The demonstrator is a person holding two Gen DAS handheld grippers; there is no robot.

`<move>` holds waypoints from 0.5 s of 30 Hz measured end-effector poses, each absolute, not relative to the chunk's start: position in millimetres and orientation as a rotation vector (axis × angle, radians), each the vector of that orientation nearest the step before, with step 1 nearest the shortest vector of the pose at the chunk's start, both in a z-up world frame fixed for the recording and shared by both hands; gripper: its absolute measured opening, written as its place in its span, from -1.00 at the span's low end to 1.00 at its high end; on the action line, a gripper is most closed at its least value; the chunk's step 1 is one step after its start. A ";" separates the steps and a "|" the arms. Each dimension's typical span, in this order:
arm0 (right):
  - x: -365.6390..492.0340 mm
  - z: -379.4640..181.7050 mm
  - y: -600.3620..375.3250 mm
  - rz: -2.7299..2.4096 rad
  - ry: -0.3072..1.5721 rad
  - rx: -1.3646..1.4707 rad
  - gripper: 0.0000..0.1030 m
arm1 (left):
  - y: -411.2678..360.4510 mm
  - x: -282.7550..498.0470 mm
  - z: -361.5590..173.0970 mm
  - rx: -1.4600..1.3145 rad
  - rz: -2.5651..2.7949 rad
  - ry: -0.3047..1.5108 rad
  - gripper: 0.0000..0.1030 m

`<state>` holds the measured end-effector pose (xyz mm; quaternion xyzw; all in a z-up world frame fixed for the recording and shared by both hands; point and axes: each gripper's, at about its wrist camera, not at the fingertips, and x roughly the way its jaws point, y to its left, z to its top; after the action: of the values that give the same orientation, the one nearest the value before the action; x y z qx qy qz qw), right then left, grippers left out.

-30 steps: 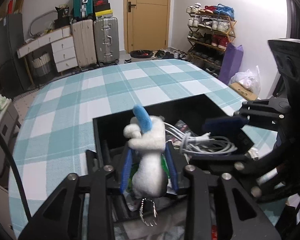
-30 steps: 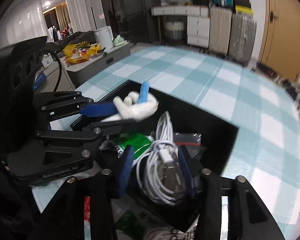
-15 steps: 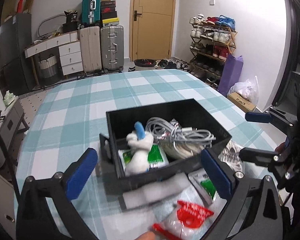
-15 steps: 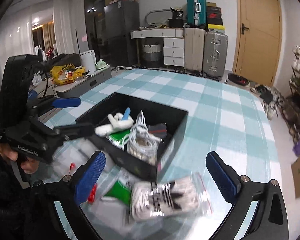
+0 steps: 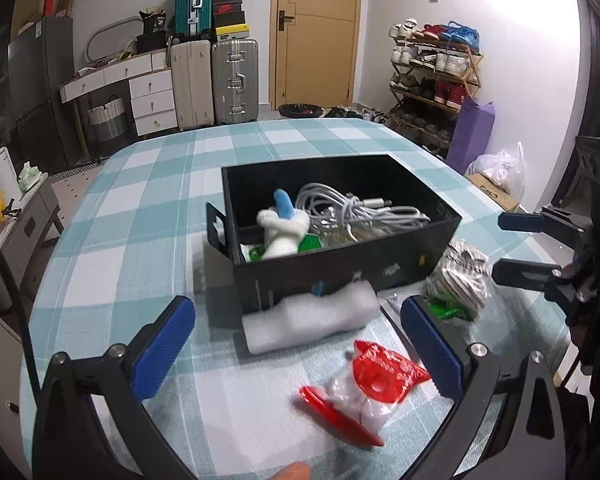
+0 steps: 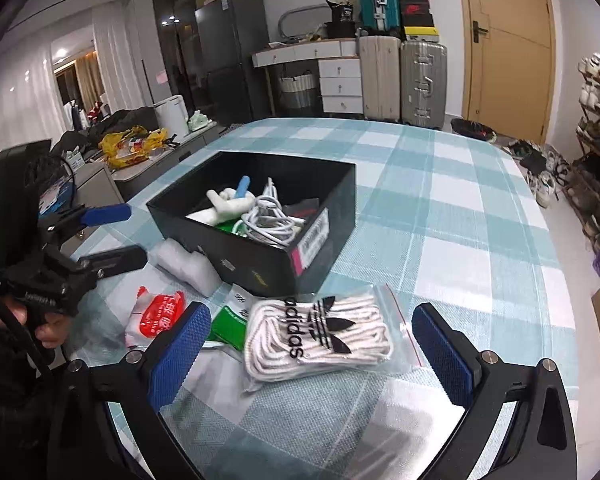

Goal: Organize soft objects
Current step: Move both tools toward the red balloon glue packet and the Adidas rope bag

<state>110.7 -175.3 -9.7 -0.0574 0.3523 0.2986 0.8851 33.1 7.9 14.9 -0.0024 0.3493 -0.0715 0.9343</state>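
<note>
Now both my grippers hover above the checked bench (image 5: 148, 216), each with its jaws spread wide and nothing between them, having just been opening. Left gripper (image 5: 296, 344): below it, near the front edge, lie a white foam roll (image 5: 312, 320) touching the near wall of the black box (image 5: 340, 268), and a red-and-white packet (image 5: 368, 384) nearer still. Right gripper (image 6: 312, 352): below it lies a clear bag of white adidas socks (image 6: 320, 332), just beside the box's near corner, with a green-and-white packet (image 6: 230, 320) at its left. Inside the box rest a white plush toy with a blue tip (image 5: 282, 226) at the left and a coil of white cables (image 5: 356, 216) at the right. A bundle of striped fabric (image 5: 460, 276) sits just right of the box.
</note>
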 end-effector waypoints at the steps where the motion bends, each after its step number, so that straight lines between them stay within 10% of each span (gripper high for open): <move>1: 111.4 -11.2 -175.8 0.624 0.742 -0.118 0.99 | 6.5 31.6 13.4 -0.004 -0.150 0.717 1.00; 15: 121.4 -29.6 -171.8 0.621 0.800 -0.095 0.99 | -14.2 23.9 -2.7 0.031 -0.201 0.764 1.00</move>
<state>121.4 -171.8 -29.6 -0.0457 0.3829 0.2975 0.8734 23.9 -14.2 -2.7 0.0150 0.3723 -0.0977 0.9228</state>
